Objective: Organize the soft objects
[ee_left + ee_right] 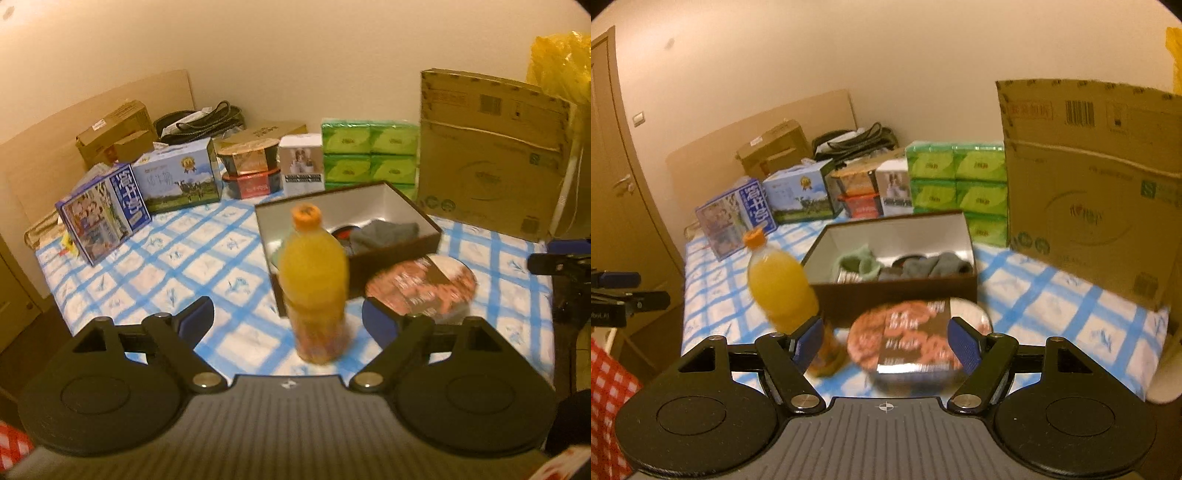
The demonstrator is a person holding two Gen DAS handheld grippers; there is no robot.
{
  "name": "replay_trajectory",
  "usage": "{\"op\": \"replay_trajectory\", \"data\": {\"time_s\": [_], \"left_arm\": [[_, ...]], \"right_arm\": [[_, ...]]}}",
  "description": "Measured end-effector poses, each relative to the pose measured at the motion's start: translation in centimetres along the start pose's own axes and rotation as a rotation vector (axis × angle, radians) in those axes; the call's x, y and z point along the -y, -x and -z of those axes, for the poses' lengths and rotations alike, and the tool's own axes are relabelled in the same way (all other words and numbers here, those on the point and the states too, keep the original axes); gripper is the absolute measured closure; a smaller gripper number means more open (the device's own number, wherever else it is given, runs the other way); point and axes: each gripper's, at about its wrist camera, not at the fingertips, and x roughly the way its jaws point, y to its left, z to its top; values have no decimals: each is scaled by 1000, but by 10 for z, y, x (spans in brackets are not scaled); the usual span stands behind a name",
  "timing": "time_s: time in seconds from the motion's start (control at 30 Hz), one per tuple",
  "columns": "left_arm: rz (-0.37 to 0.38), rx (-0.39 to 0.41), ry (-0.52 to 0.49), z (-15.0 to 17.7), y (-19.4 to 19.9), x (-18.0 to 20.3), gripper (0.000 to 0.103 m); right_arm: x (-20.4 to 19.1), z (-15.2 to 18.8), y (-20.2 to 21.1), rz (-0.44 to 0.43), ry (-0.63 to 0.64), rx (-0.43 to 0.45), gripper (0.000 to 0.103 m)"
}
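Note:
An open dark box (397, 254) (897, 291) with a white inside stands mid-table. It holds grey socks (384, 230) (931, 267), a pale green sock (858, 262) and a dark round item (908, 260). My left gripper (288, 321) is open and empty, its jaws wide apart on either side of an orange juice bottle (314, 280) without touching it. My right gripper (886, 341) is open and empty, just in front of a round noodle bowl (912, 339). The bottle (779, 284) stands to its left.
The noodle bowl (421, 286) sits by the box's near right corner. Along the back stand milk cartons (107, 214), stacked bowls (251, 170), green tissue packs (369, 151) and a large cardboard box (491, 155). The checked tablecloth (184, 266) ends at the left.

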Motion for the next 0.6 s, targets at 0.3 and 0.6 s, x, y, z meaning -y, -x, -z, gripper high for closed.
{"op": "replay_trajectory", "data": {"time_s": [0.3, 0.6], "left_arm": [[-38, -57, 69, 67, 45, 58, 17], [-4, -148, 147, 126, 74, 88, 18]], "right_arm": [[-20, 66, 32, -13, -1, -115, 29], [-42, 119, 65, 14, -6, -181, 29]]}}
